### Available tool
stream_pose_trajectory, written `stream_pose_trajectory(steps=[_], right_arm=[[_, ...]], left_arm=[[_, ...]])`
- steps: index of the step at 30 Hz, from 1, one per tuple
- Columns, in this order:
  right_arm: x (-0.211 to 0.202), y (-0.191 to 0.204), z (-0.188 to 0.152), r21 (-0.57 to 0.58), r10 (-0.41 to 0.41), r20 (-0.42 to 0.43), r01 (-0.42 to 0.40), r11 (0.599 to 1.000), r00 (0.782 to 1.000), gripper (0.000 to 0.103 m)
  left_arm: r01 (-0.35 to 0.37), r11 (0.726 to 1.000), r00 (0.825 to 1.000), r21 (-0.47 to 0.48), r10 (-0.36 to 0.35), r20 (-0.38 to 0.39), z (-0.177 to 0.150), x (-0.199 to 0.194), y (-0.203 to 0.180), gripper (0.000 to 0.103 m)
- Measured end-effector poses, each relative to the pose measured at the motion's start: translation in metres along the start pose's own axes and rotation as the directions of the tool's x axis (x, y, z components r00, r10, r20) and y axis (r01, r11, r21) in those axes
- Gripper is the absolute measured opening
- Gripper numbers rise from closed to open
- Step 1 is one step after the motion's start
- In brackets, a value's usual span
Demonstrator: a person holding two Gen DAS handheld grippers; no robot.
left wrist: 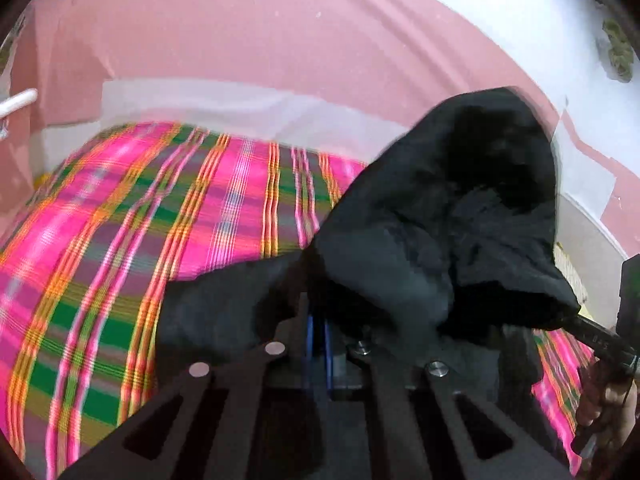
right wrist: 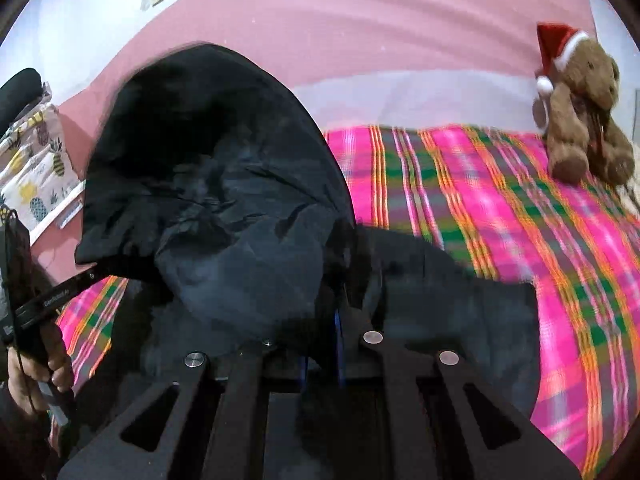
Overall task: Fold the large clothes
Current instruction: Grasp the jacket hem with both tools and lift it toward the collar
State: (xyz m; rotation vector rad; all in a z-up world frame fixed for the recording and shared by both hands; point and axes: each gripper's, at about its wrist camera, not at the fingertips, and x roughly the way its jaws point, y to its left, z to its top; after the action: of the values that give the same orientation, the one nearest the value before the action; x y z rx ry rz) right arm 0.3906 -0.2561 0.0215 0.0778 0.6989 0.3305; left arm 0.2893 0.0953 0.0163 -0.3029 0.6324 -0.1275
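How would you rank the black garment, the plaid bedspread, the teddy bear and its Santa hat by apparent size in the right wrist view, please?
1. Black garment and plaid bedspread: alike, and the garment hangs nearer, so unranked.
2. Teddy bear.
3. Santa hat.

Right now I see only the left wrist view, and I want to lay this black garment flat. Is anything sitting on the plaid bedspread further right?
Observer: Yes, a brown plush teddy bear in a red Santa hat sits at the far right of the pink plaid bedspread.
Operator: Does the garment touch it?
Observer: No. The black fabric garment hangs well apart from it, and bare plaid shows between them.
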Motion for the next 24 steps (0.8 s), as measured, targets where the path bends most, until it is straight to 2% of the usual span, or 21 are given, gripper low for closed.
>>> stream_pose_trajectory(steps=[5, 10, 14, 16, 19, 20, 22, 24], right_arm=[[0.0, -0.007, -0.033, 0.024, 0.006, -0.074, -0.004, 1.0, 0.997, 0.011], [-0.006, -0.015, -0.059, 0.041, 0.005, -0.134, 0.001, 0.999, 0.991, 0.02], [-0.017, -0.026, -0.076, 0.066, 0.017, -0.18, -0.005, 0.998, 0.983, 0.026], [-0.026, -0.034, -0.082, 0.079, 0.012, -0.183, 0.003, 0.997, 0.983, 0.043], [-0.04, -0.035, -0.081, 0.114, 0.034, -0.166, -0.015, 0.993, 0.986, 0.043], [-0.042, -0.033, -0.078, 0.125, 0.046, -0.158, -0.026, 0.992, 0.986, 0.043], [-0.044, -0.026, -0.064, 0.164, 0.112, -0.127, -0.091, 0.982, 0.986, 0.043], [-0.037, -0.021, -0.053, 0.213, 0.182, -0.109, -0.156, 0.965, 0.977, 0.043]], left_arm=[[-0.036, 0.999, 0.996, -0.033, 0.033, -0.086, -0.035, -0.003, 0.014, 0.004], [-0.089, 0.995, 0.984, -0.044, 0.081, -0.156, -0.063, -0.017, 0.027, 0.005], [-0.094, 0.994, 0.982, -0.06, 0.083, -0.167, -0.075, -0.038, 0.033, 0.005], [-0.09, 0.993, 0.985, -0.07, 0.078, -0.156, -0.076, -0.051, 0.034, 0.006], [-0.074, 0.996, 0.99, -0.059, 0.066, -0.127, -0.065, -0.061, 0.027, 0.007], [-0.058, 0.997, 0.991, -0.048, 0.051, -0.12, -0.06, -0.062, 0.021, 0.01], [-0.025, 0.999, 0.994, -0.03, 0.022, -0.104, -0.047, -0.057, 0.006, 0.031], [0.015, 1.0, 0.996, -0.02, -0.016, -0.09, -0.036, -0.049, -0.009, 0.047]])
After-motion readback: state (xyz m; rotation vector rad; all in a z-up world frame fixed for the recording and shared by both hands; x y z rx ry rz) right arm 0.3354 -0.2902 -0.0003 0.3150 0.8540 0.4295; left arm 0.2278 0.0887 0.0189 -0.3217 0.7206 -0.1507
